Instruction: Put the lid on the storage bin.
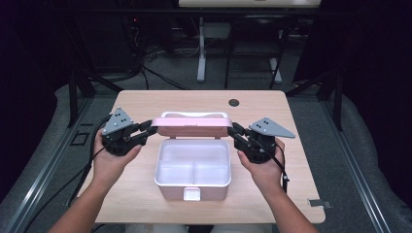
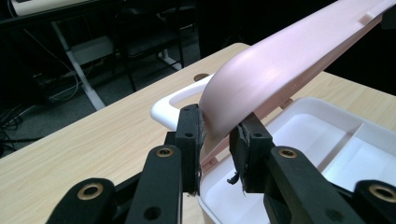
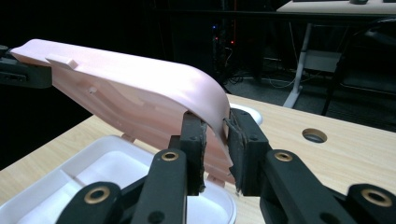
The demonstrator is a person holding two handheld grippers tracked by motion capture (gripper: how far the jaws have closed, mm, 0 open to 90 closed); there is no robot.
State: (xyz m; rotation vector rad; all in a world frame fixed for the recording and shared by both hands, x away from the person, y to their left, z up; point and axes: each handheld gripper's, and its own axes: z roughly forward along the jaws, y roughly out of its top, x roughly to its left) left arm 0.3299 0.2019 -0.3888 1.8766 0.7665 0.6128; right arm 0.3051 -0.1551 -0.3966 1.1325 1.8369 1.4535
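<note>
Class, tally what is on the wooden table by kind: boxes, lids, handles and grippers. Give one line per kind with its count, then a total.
White plastic lunch box with two compartments: 1
Pink plastic lid, raised: 1
White carry handle behind the lid: 1
Black two-jaw grippers, left gripper and right gripper, each clamped on a lid corner: 2
Total: 5

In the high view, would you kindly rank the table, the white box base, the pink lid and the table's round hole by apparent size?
1. table
2. white box base
3. pink lid, seen nearly edge-on, so its true size is probably understated
4. round hole
</note>
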